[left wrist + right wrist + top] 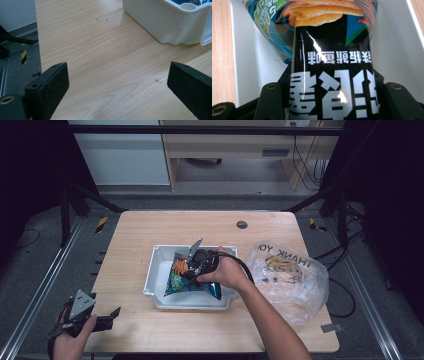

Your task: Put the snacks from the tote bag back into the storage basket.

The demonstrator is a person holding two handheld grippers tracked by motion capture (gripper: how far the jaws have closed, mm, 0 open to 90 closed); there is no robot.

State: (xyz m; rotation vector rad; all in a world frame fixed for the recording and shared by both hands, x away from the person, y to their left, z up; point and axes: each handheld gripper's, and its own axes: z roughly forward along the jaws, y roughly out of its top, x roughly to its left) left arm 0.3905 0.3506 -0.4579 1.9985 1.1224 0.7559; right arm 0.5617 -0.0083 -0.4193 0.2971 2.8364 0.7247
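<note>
The right gripper view shows the right gripper clamping a black snack packet with white lettering — inside the white rectangular plastic bin, over a blue snack bag. The left gripper gapes empty above the wooden table.

High view: fixed overhead, looking forward and down over the whole wooden table, floor and a desk beyond its far edge. White bin sits mid-frame, so distance is far.

Left gripper view: low, just above the tabletop, facing across bare wood toward the bin's outer corner at upper right; table edge and floor at left. Near the bin, not touching it.

Right gripper view: inside the bin, very close, looking along the black snack bag with the bin's white walls either side.

Shared: all three catch the bin; high and left views share the wood beside it.
</note>
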